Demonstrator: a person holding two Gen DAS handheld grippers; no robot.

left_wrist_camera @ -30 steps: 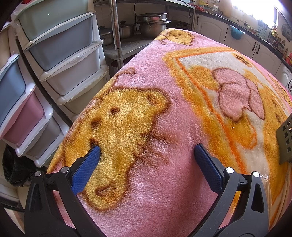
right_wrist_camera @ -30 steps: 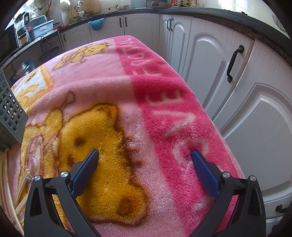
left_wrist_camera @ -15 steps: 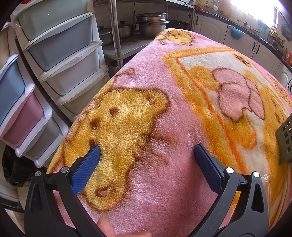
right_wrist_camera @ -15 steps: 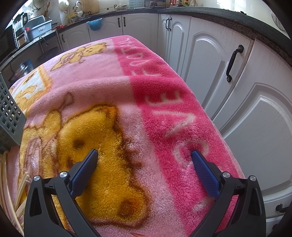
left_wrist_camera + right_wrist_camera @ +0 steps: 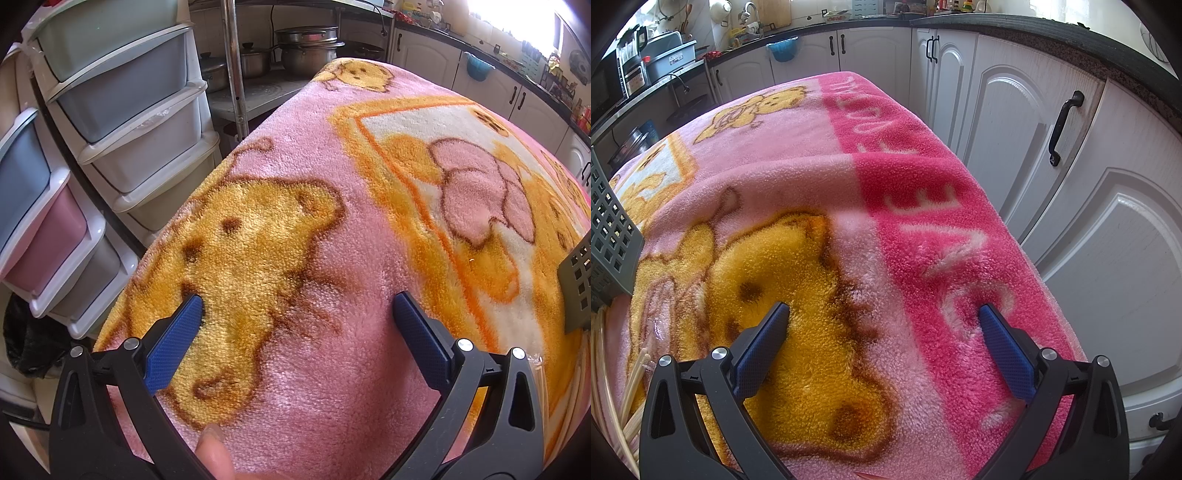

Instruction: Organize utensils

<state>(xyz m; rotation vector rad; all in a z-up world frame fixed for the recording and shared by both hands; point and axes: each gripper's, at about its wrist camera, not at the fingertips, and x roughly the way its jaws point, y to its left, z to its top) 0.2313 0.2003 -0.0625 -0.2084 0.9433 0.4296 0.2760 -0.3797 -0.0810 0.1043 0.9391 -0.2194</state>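
Blanket (image 5: 332, 258): pink fleece with yellow bears, draped over the table.
Drawers (image 5: 122, 110): stacked left of blanket.
Basket (image 5: 609, 236): grey, perforated, standing on blanket between both tools.
Chopsticks (image 5: 628, 387): pale bundle on blanket beside basket.
Left tool (image 5: 297, 310): released, holding nothing, over blanket.
Right tool (image 5: 884, 314): released, holding nothing, over blanket.
Fingertip (image 5: 212, 458): below left tool.

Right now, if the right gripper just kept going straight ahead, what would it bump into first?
Probably just the fuzzy pink blanket. The open right gripper points along it, with nothing on it ahead. The white cabinets lie farther back.
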